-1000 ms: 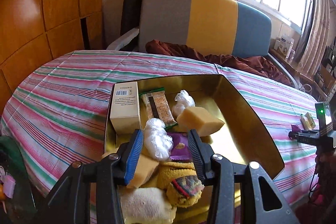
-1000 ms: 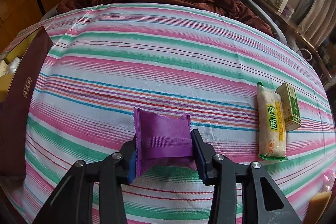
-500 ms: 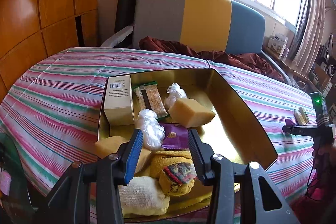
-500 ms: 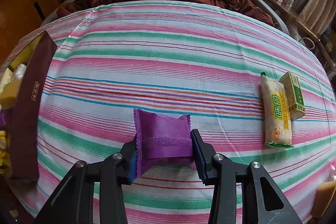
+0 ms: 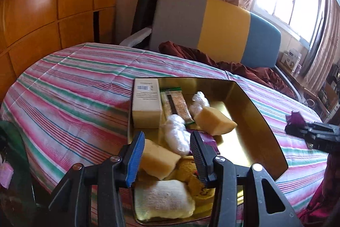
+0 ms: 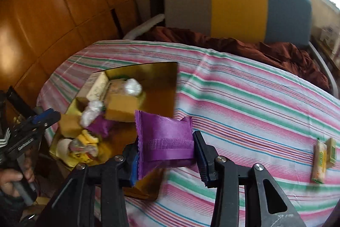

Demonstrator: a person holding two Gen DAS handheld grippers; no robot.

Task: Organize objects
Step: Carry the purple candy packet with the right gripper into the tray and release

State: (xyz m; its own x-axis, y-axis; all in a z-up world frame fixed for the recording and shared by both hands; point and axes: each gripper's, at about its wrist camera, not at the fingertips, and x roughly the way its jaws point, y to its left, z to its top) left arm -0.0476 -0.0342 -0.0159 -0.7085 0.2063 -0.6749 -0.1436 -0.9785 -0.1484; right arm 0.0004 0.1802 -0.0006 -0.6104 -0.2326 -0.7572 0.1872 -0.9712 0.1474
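A gold tray (image 5: 255,112) on the striped tablecloth holds a cream box (image 5: 145,99), a snack bar (image 5: 176,104), two yellow sponges (image 5: 214,121), white plastic-wrapped lumps (image 5: 177,135), a purple packet (image 5: 209,139) and folded cloths (image 5: 163,199). My left gripper (image 5: 166,137) hovers over the tray's near end, open, with nothing between its pads. My right gripper (image 6: 165,142) is shut on another purple packet (image 6: 164,135), held in the air beside the tray's (image 6: 161,78) right wall. In the left wrist view, that packet (image 5: 294,117) shows at the right.
A yellow snack pack (image 6: 319,160) and a small green box (image 6: 331,150) lie on the cloth at the far right. A grey, yellow and blue chair (image 5: 212,20) with a brown cloth (image 5: 244,69) stands behind the table. Wooden panels line the left.
My right gripper has risen and swung left with the purple packet, so the tray is now in its view. My left gripper has drawn back slightly over the tray.
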